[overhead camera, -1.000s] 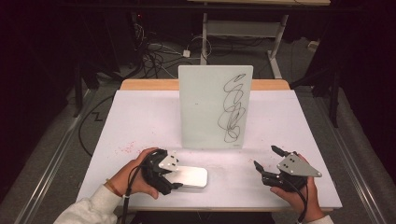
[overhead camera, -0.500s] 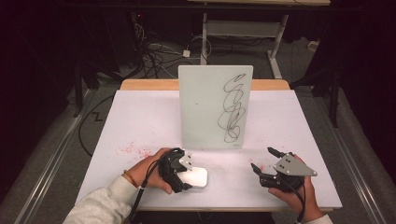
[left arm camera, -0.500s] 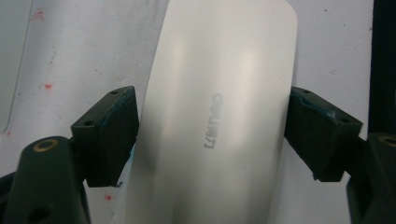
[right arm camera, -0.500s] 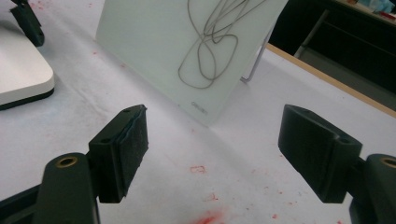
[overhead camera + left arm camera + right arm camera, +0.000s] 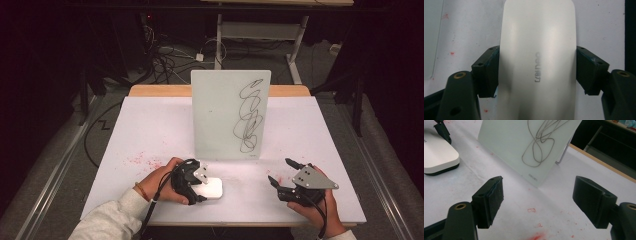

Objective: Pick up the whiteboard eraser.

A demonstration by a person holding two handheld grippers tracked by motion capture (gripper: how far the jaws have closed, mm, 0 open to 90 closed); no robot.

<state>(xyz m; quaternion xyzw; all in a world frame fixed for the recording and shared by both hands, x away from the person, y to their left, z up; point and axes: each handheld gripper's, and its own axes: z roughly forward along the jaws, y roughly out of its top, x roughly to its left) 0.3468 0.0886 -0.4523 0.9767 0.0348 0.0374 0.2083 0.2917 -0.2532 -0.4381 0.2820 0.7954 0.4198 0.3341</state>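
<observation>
My left gripper [image 5: 196,181] has its jaws pressed against both long sides of the white eraser [image 5: 537,60], which lies flat on the surface [image 5: 150,130] near the front edge; whether it is lifted at all I can't quite tell from up high. My right gripper [image 5: 284,175] sits well apart to the right, jaws spread wide with nothing between them, low over red-speckled surface. Behind both stands the whiteboard [image 5: 225,110], upright, with a black scribble [image 5: 250,117] down its right half.
</observation>
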